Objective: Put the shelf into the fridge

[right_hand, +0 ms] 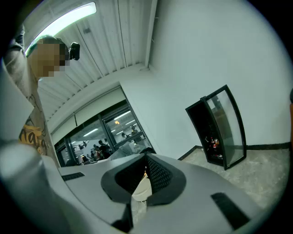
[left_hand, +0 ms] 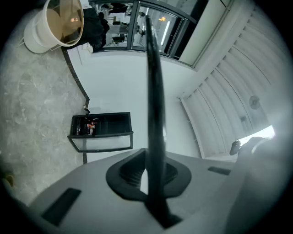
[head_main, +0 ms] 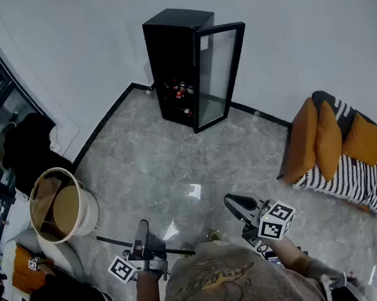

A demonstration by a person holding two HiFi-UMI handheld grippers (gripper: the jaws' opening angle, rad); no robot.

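The left claw [head_main: 142,231] pinches a thin, dark, flat shelf [left_hand: 153,82] by one edge, seemingly to carry it. The shelf hangs over the near part of the grey marble floor [head_main: 158,177], well apart from the black glass-doored fridge [head_main: 177,59] standing open at the wall. Edge-on, it reads as a slim black bar. The right claw [head_main: 236,203], pressed together, holds nothing.
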